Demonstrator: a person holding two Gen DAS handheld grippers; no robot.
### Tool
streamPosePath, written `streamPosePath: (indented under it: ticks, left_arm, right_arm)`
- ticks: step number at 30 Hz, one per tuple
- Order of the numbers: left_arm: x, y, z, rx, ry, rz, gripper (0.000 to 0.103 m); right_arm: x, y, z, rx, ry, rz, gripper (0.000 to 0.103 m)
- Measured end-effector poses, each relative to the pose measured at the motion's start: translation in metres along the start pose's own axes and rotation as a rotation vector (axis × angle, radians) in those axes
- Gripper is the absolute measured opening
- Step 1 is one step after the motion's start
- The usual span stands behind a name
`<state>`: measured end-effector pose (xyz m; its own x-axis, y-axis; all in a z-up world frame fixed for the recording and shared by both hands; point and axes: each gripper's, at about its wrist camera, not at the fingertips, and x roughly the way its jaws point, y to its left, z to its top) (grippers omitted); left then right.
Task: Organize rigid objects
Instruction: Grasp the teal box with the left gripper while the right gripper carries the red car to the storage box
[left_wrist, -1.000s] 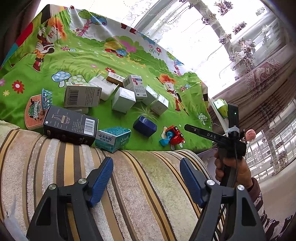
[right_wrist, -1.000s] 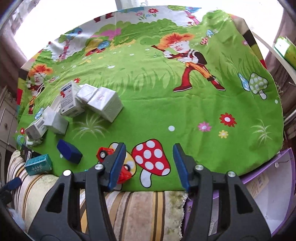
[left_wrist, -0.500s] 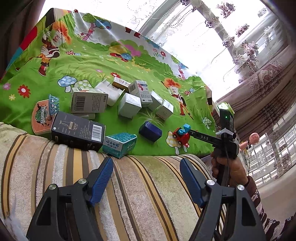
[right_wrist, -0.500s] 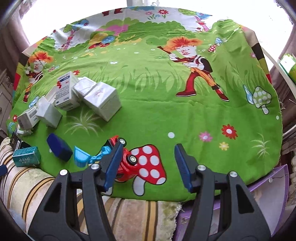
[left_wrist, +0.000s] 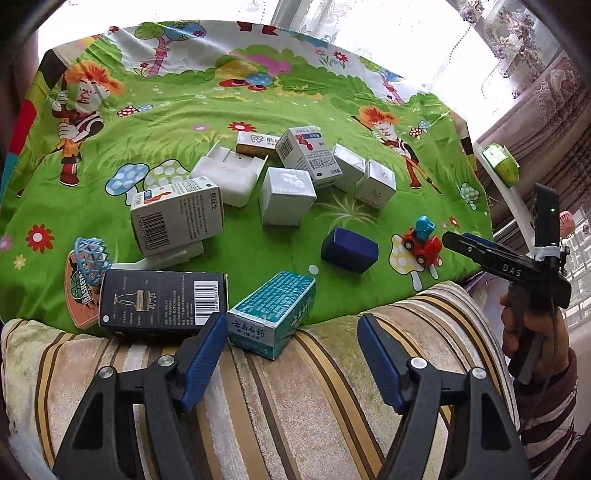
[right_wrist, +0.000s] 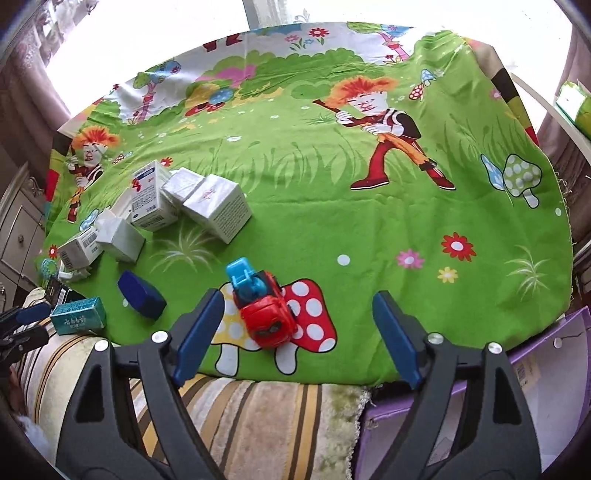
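Observation:
A red toy car (right_wrist: 267, 317) with a blue scoop stands on the green cartoon cloth (right_wrist: 332, 206). It lies between the jaws of my right gripper (right_wrist: 295, 317), nearer the left finger. The jaws are opening and neither pad presses on it. My left gripper (left_wrist: 291, 332) hangs over the striped cushion (left_wrist: 295, 406) with its jaws closing. The near corner of a teal box (left_wrist: 271, 314) sits between its fingertips, ungripped. Beside the teal box lie a black barcode box (left_wrist: 162, 299) and a navy box (left_wrist: 349, 249). Farther back are several white boxes (left_wrist: 286, 195).
A purple bin (right_wrist: 546, 373) stands low at the right past the cloth's edge. A small hoop toy (left_wrist: 90, 258) lies at the cloth's left edge. A hand (left_wrist: 524, 325) holds the right gripper's handle. Curtains and a window lie behind.
The right jaws have spread wide and the red car now stands free on the cloth. The left gripper has swung toward the boxes, bringing the teal box up to its fingertips.

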<state>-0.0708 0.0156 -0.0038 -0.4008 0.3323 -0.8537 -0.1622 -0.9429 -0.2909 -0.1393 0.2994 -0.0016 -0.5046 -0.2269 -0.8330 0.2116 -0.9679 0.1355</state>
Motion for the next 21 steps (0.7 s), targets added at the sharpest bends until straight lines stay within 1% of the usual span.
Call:
streamPosePath:
  ticks: [1, 3, 5, 9, 11, 13, 14, 16, 17, 19, 21]
  left_arm:
    - [0.004, -0.005, 0.001, 0.026, 0.016, -0.009, 0.059]
    - [0.007, -0.016, 0.0, 0.077, 0.035, -0.026, 0.052]
    - [0.008, -0.022, -0.001, 0.1, 0.04, -0.057, 0.05]
    - [0.012, -0.019, 0.006, 0.063, 0.042, -0.037, 0.05]
    - [0.017, -0.022, 0.01, 0.075, 0.052, -0.017, 0.05]
    - [0.022, -0.026, 0.014, 0.093, 0.059, 0.025, 0.053]
    - [0.023, -0.027, 0.016, 0.101, 0.056, 0.046, 0.055]
    - [0.022, -0.031, 0.019, 0.132, 0.039, 0.073, 0.064]
    - [0.023, -0.033, 0.021, 0.156, 0.037, 0.08, 0.066]
    - [0.025, -0.038, 0.027, 0.222, 0.036, 0.124, 0.072]
    - [0.032, -0.041, 0.032, 0.296, 0.055, 0.136, 0.074]
  right_arm:
    - [0.0, 0.003, -0.001, -0.008, 0.006, 0.016, 0.086]
    - [0.004, 0.008, -0.004, -0.022, 0.019, 0.025, 0.086]
    - [0.008, 0.009, -0.006, -0.029, 0.032, 0.021, 0.086]
    - [0.013, 0.01, -0.007, -0.034, 0.045, 0.017, 0.086]
    - [0.015, 0.013, -0.007, -0.051, 0.051, 0.014, 0.086]
    - [0.019, 0.017, -0.006, -0.07, 0.059, 0.001, 0.086]
    - [0.02, 0.018, -0.006, -0.078, 0.06, -0.008, 0.086]
    - [0.022, 0.02, -0.006, -0.091, 0.06, -0.017, 0.086]
    - [0.023, 0.02, -0.005, -0.095, 0.062, -0.02, 0.086]
    - [0.026, 0.02, -0.003, -0.101, 0.067, -0.027, 0.086]
    - [0.028, 0.021, -0.001, -0.113, 0.065, -0.038, 0.086]
